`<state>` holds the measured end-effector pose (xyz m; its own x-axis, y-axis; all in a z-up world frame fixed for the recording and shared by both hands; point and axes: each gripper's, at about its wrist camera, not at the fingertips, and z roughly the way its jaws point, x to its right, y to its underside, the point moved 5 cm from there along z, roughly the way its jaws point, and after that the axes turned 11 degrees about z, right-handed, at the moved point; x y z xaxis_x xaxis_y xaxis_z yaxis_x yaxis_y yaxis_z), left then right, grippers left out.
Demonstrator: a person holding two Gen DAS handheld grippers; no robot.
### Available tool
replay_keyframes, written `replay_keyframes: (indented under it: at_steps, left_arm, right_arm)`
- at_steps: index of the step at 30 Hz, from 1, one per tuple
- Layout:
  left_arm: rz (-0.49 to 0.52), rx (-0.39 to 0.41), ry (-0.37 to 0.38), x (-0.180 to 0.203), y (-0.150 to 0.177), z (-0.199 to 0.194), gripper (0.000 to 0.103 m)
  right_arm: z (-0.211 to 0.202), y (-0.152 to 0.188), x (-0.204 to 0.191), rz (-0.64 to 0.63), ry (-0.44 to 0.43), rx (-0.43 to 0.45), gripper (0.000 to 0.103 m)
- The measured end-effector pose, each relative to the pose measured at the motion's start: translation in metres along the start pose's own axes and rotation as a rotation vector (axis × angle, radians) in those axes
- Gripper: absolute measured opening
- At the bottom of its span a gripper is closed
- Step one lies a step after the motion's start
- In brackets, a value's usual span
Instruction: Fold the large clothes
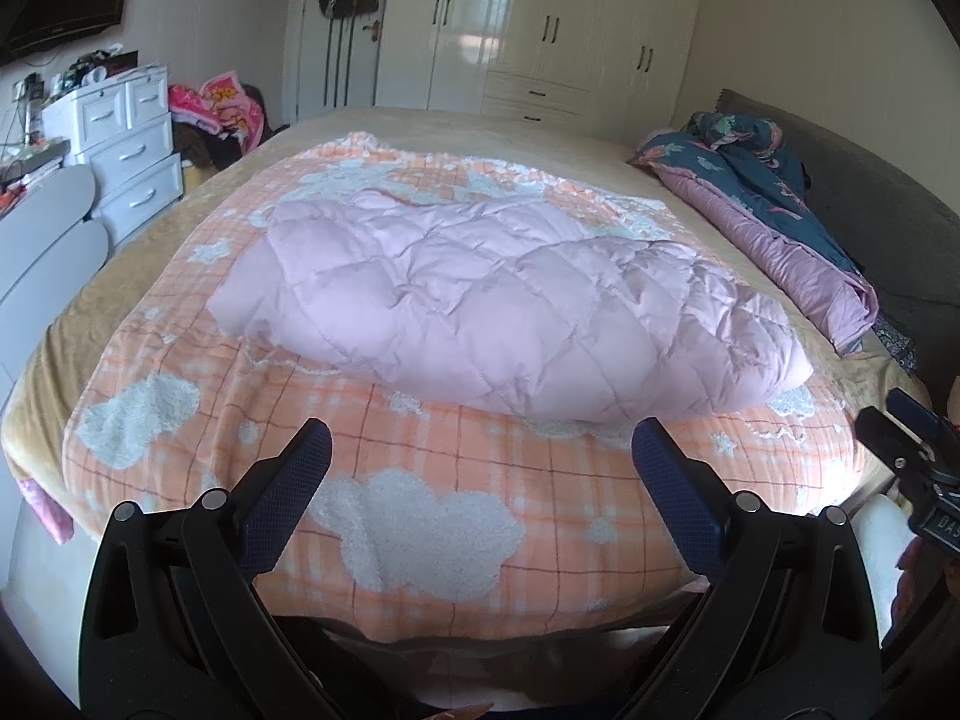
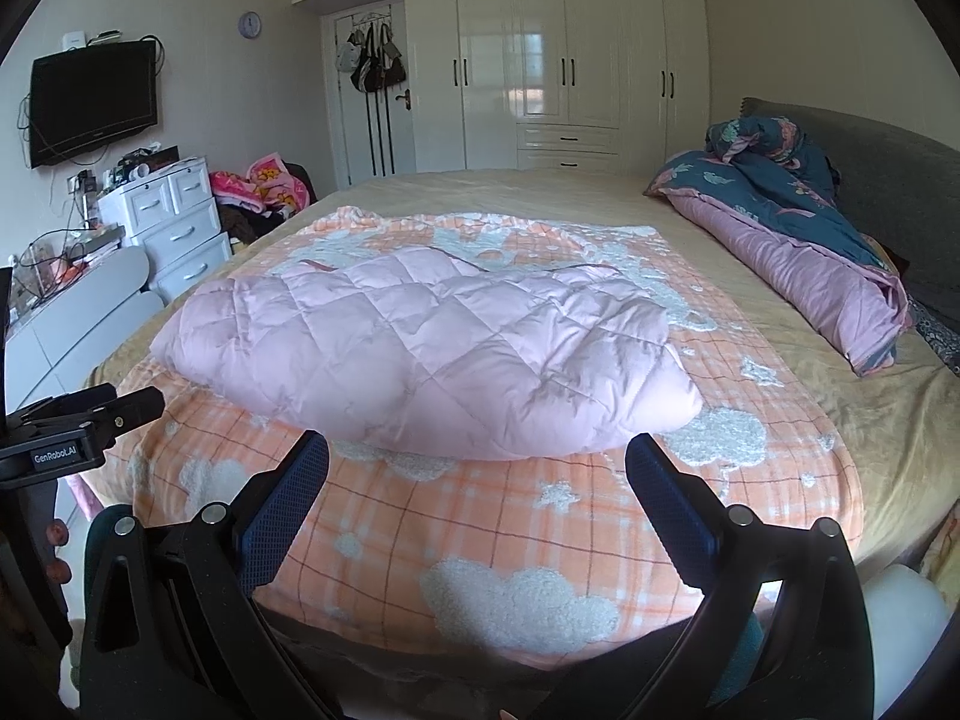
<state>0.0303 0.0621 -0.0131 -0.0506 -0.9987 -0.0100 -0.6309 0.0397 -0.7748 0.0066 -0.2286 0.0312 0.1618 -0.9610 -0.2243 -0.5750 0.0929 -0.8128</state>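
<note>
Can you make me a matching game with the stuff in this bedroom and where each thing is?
Things:
1. pink puffy jacket
2. blue flowery quilt
3. black TV
4. bags

Places:
A. hanging on the door
B. up on the wall
C. on the orange cloud blanket
D. bunched by the grey headboard

Pairs: 1-C, 2-D, 3-B, 4-A

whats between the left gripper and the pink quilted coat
Only a stretch of the orange plaid blanket separates the open left gripper from the pink quilted coat, seen in the left wrist view.
</note>
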Motion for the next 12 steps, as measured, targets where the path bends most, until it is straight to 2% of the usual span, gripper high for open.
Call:
replay_keyframes:
  at_steps: [5,7,10,12]
  left_arm:
    - [-0.037,-0.044,-0.043,-0.022,0.008,0.016,0.094]
    - [-0.067,-0.061,-0.061,-0.037,0.008,0.023,0.094]
    - [-0.148,-0.075,-0.115,-0.082,0.006,0.036,0.094]
    - [-0.216,-0.072,-0.182,-0.130,0.001,0.047,0.094]
  right_arm:
    - [-0.001,0.002,0.042,0.079,0.085,0.003,0.099]
    - [-0.005,0.002,0.086,0.151,0.175,0.023,0.099]
    - [-0.017,0.007,0.170,0.246,0.370,0.085,0.099]
    - [-0.030,0.023,0.263,0.374,0.577,0.088,0.099]
